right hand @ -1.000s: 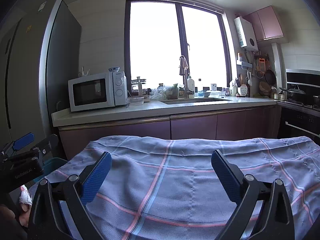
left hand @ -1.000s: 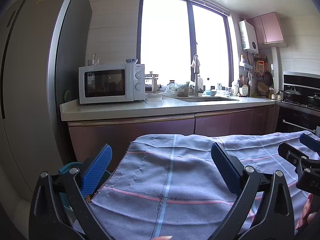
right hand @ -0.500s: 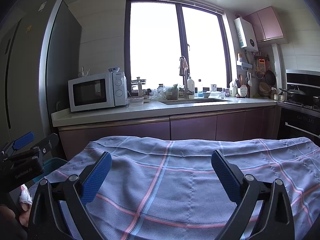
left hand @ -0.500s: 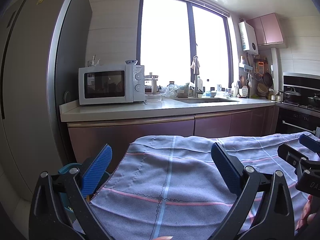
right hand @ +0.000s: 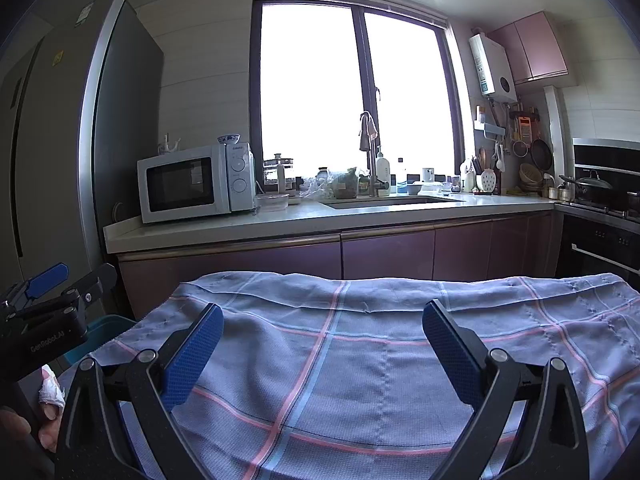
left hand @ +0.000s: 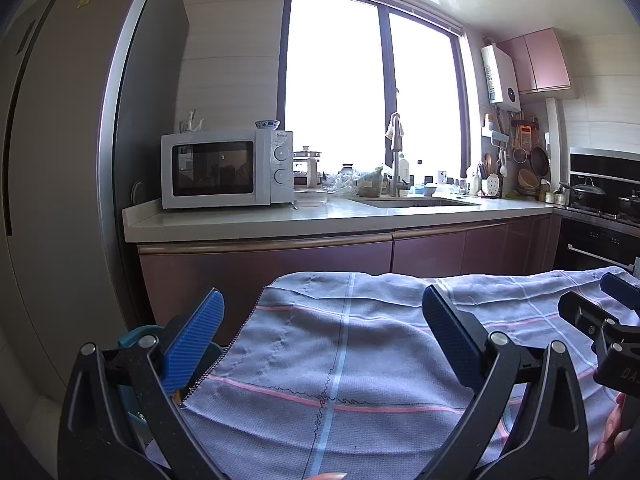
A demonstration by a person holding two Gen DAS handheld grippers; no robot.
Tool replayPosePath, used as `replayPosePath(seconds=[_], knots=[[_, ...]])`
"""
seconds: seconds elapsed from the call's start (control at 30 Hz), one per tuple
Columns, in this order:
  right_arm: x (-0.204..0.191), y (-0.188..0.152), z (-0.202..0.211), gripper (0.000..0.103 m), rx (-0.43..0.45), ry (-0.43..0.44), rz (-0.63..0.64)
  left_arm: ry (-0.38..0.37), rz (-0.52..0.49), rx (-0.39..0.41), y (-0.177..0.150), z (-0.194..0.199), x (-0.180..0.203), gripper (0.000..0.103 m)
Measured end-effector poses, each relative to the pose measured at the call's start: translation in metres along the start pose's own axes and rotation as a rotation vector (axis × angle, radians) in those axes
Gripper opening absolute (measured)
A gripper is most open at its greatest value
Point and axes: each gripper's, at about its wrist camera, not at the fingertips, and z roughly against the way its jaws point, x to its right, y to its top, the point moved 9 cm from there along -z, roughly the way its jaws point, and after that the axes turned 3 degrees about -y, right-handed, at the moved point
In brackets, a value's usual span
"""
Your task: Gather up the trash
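Nothing has moved across the last second: your left hand-held gripper (left hand: 320,344) and right hand-held gripper (right hand: 322,346) still hover wide open and empty over the checked cloth (right hand: 360,360) on the desk. No trash shows on it; collecting hasn't begun. A blue bin (right hand: 100,334) sits off its left edge; kitchen counter (left hand: 320,216), microwave (left hand: 224,168) and window (right hand: 352,92) beyond.

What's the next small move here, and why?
Probably tilt both tongs down to look for trash. The left tongs and right tongs are open and empty above the plaid cloth, which shows no trash. A blue bin sits off the cloth's left edge.
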Motion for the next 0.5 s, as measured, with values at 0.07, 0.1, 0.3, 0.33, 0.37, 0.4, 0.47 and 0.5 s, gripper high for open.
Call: replayPosePath(seconds=[0.07,0.1,0.3,0.33,0.37,0.4,0.47,0.5], knots=[[0.0005,-0.0005,0.0001,0.096,-0.002,0.001,-0.003,0.002,-0.001,0.0,0.0003,0.0002,0.0003,0.097],[0.0009,-0.0007,0.0002,0.096,-0.003,0.001,-0.003,0.002,0.0,0.0,0.0002,0.0002,0.0001,0.097],[0.001,-0.0008,-0.0001,0.096,-0.004,0.002,-0.003,0.003,-0.002,0.0,-0.0002,0.0001,0.0,0.097],[0.001,-0.0006,-0.0003,0.096,-0.004,0.003,-0.004,0.002,-0.001,0.0,0.0004,0.0001,0.0,0.097],[0.0011,-0.0007,-0.0005,0.096,-0.005,0.003,-0.005,0.004,-0.002,0.0,0.0004,0.0,0.0,0.097],[0.0014,-0.0008,-0.0005,0.096,-0.006,0.003,-0.005,0.003,-0.001,-0.001,0.0003,0.0,-0.0001,0.097],[0.0015,-0.0005,-0.0005,0.096,-0.004,0.003,-0.005,0.003,-0.001,0.0,0.0005,0.0001,-0.0001,0.097],[0.0016,-0.0003,-0.0005,0.096,-0.003,0.004,-0.005,0.003,-0.001,0.001,0.0003,0.0,-0.0002,0.097]])
